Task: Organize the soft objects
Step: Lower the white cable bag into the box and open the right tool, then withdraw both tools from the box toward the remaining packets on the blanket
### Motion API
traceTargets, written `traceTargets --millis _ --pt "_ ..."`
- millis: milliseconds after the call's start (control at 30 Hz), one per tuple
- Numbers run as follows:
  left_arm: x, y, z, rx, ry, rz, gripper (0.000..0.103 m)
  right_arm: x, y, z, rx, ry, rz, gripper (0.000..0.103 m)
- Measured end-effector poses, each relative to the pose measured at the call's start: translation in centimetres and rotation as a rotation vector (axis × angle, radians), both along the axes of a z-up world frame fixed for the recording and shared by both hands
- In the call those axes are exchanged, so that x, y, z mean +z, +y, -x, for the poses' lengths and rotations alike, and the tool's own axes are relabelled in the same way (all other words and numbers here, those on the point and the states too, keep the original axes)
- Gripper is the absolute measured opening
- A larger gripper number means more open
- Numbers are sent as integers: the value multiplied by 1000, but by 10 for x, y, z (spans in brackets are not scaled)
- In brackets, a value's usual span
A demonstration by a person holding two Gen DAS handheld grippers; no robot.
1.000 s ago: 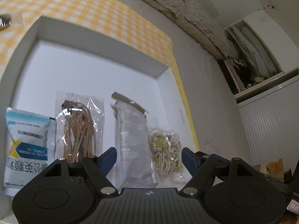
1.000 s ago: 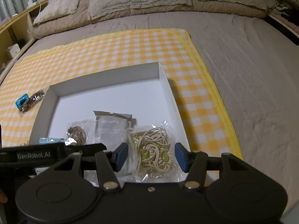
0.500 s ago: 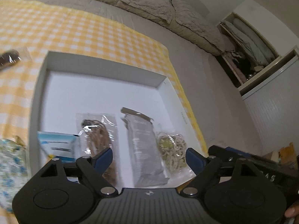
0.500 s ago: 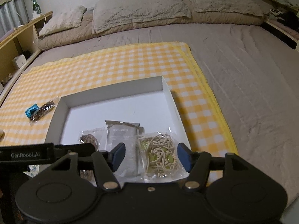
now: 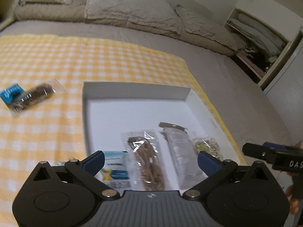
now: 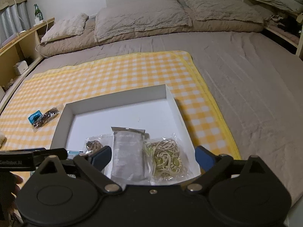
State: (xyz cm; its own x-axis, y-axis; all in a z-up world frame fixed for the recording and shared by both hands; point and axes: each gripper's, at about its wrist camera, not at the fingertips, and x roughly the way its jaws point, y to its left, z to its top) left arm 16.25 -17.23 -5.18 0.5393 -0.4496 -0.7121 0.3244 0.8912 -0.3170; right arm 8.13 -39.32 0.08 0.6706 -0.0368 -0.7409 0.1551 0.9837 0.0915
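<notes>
Left gripper (image 5: 151, 159): jaws opening, wide apart, nothing gripped, hanging above the near end of the white box (image 5: 132, 88). Right gripper (image 6: 153, 156): same, jaws opening, nothing pinched, pads clear of the bags below it.

Box contents, all lying flat along the near edge in one row, left to right:
- blue-and-white packet (image 5: 115, 167), mostly hidden behind the left gripper's finger
- clear bag of brown cord (image 5: 145, 160)
- grey pouch (image 6: 128, 155) with a dark top strip
- clear bag of cream and green cord (image 6: 166, 157), close to the box's right wall

Bags sit side by side, edges touching or slightly overlapping. The far half of the box floor is bare.

The box sits on a yellow checked blanket (image 6: 117, 71) spread over a grey bed (image 6: 246, 71). Still outside the box, on the blanket to its left: a small blue item (image 6: 34, 116) touching a clear bag of dark brown stuff (image 6: 46, 119); left view blurred there.

Pillows (image 6: 140, 21) at the head of the bed. Green bottle (image 6: 38, 12) on the shelf at the far left. A person's fingers show at the frame edge by each gripper.
</notes>
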Motion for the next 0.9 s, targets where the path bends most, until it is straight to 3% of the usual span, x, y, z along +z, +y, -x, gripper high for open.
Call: traceTargets --millis 67,467,900 --pt "3 5 3 -5 -32 -28 103 0 2 1 4 -10 17 103" --pt "16 42 13 38 -118 -114 103 2 25 -4 40 -19 38 103" --pt "40 121 15 184 -157 -175 103 9 83 -28 162 -24 38 103"
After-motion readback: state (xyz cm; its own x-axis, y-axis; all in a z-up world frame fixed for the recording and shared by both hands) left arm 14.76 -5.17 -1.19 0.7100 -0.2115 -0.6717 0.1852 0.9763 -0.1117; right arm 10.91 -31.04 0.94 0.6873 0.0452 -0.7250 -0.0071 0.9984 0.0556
